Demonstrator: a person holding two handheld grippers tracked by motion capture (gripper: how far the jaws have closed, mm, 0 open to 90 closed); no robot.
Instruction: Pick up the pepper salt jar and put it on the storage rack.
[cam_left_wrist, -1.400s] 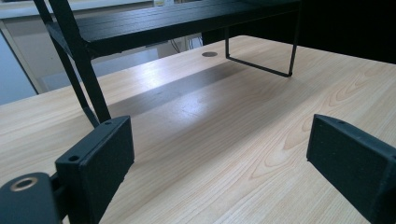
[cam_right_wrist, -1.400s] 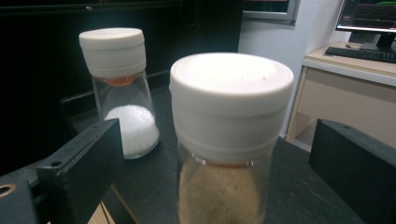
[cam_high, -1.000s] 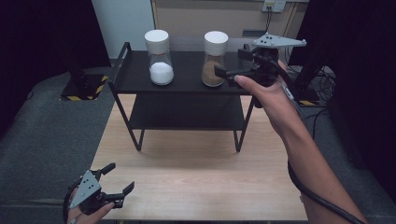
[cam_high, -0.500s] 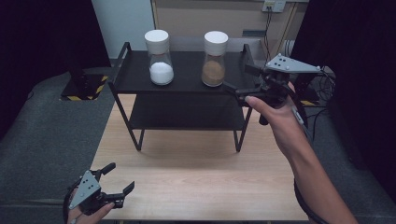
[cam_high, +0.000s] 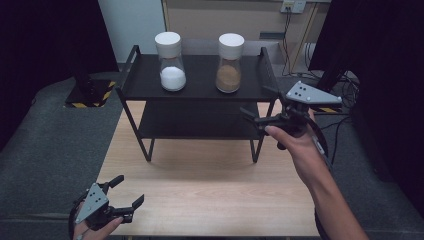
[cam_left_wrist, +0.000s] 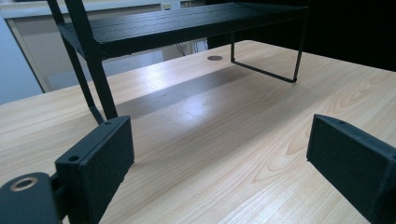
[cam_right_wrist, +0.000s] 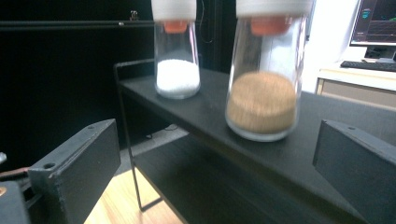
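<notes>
The right gripper (cam_high: 256, 106) is drawing back and sinking from where it hung a second ago: then it was level with the top shelf of the black two-tier metal rack (cam_high: 200, 85), right beside the clear glass jar of brown powder with a white cap (cam_high: 229, 62); now it is hovering off the rack's right end, at about four o'clock from that jar and well apart from it, with its fingers (cam_high: 247, 113) pointing toward nine o'clock at the rack's right posts. Those fingers are standing spread with nothing between them, as they were before, and in the right gripper view the brown jar (cam_right_wrist: 264, 79) is sitting ahead between the two black pads (cam_right_wrist: 77, 172), untouched, blurred a little by the movement. The jar itself is staying put on the right half of the top shelf, with the clear glass jar of white powder with a white cap (cam_high: 171, 62) at its nine o'clock, apart from it; neither jar is shifting between the frames. The left gripper (cam_high: 126, 192) is keeping its place at the seven o'clock corner of the light wooden table (cam_high: 215, 190), low over the bare wood, its fingers (cam_left_wrist: 100, 158) spread and holding nothing.
</notes>
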